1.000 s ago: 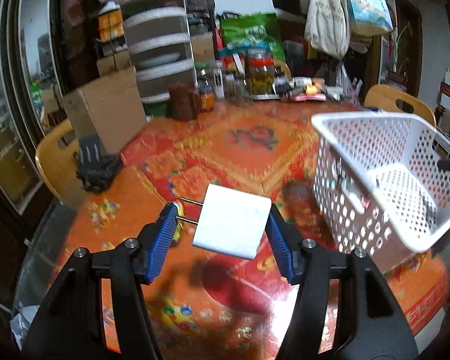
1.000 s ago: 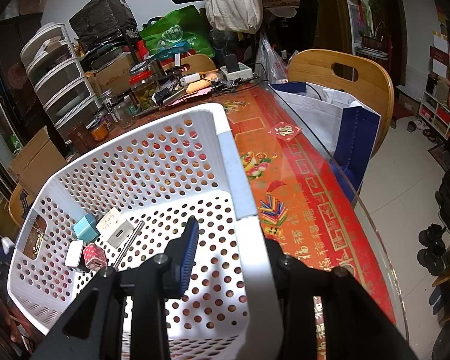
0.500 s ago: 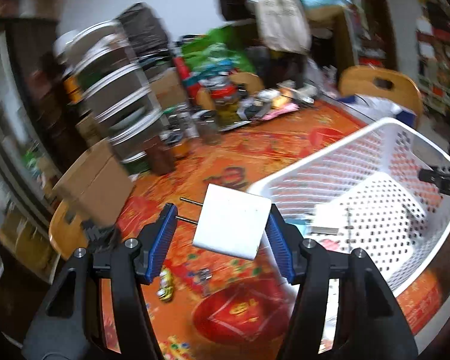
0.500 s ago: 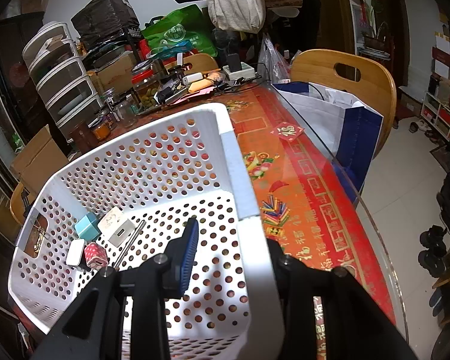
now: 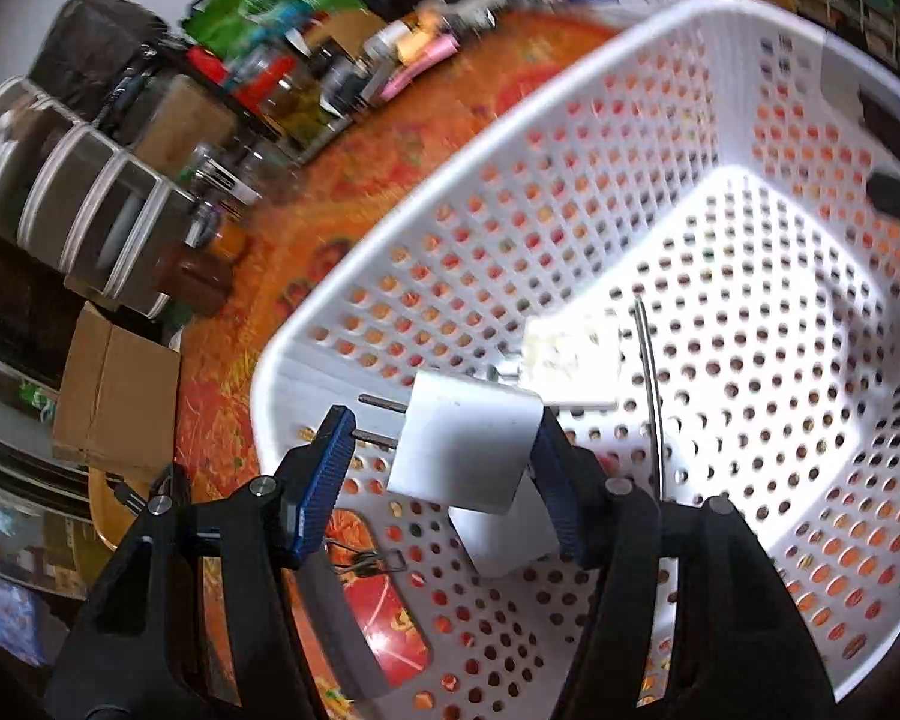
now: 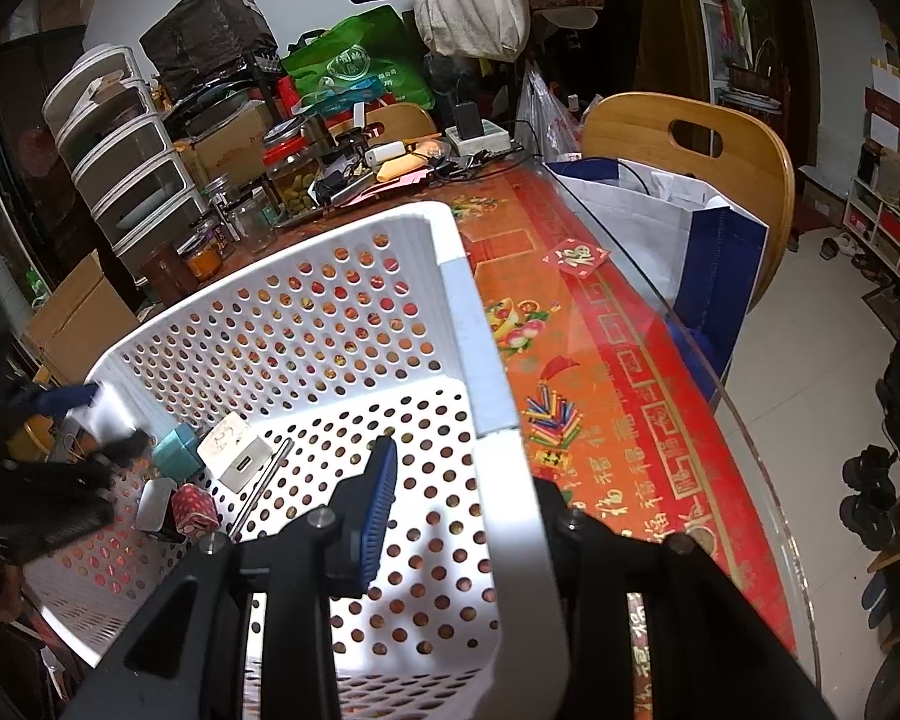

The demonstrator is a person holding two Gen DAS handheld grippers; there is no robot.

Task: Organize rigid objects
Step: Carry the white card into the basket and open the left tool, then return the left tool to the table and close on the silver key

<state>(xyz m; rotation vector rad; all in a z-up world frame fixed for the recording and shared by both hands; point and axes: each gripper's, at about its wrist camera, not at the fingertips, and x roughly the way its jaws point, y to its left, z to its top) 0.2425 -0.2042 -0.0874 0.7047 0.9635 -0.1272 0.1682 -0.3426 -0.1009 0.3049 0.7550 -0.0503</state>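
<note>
Swung from above the tabletop, left claw now hangs over the basket.
White two-pronged charger sits clamped between its blue pads; right claw grips the basket's rim.

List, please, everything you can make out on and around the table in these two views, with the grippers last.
Basket: one, white, perforated, on the table.
Plug adapter: one, white, two metal prongs, held over the basket's near edge.
Charger block: one, white, on the basket floor.
Teal box: one, in the basket beside the charger block.
Metal rod: one, grey, on the basket floor.
Tablecloth: one, red and orange.
Chair: one, wooden, at the table's far side.
Drawer unit: one, white-framed, behind the table.
Left gripper: black, blue pads, holding the plug adapter.
Right gripper: black, blue pads, clamped on the basket wall.
</note>
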